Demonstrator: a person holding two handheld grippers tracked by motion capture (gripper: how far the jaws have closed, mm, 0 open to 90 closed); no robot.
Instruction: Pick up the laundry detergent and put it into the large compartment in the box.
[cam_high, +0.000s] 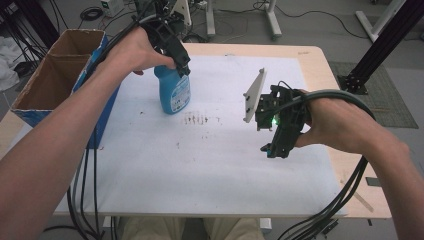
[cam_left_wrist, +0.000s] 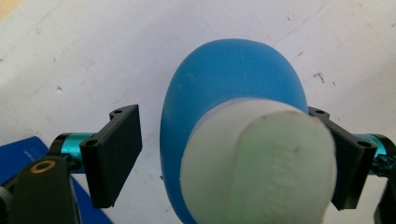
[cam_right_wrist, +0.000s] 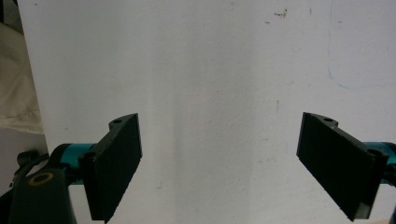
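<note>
A blue bottle (cam_high: 173, 92) with a white cap stands upright on the white sheet (cam_high: 200, 160) at the back left of the table. My left gripper (cam_high: 182, 64) comes down over its top. In the left gripper view the white cap (cam_left_wrist: 261, 163) and blue bottle body (cam_left_wrist: 224, 79) sit between the jaws of the left gripper (cam_left_wrist: 222, 111), which is open; the left jaw stands apart from the bottle and the right jaw is close beside the cap. My right gripper (cam_high: 273, 146) hovers over the sheet at the right, pointing down. The right gripper (cam_right_wrist: 222, 119) is open with nothing between its jaws.
An open cardboard box (cam_high: 47, 75) with blue sides stands at the table's left edge. Dark smudges (cam_high: 200, 119) mark the sheet near the bottle. Cables (cam_high: 330, 210) trail off the front edge from both grippers. A black frame post (cam_high: 380, 45) rises beyond the right side.
</note>
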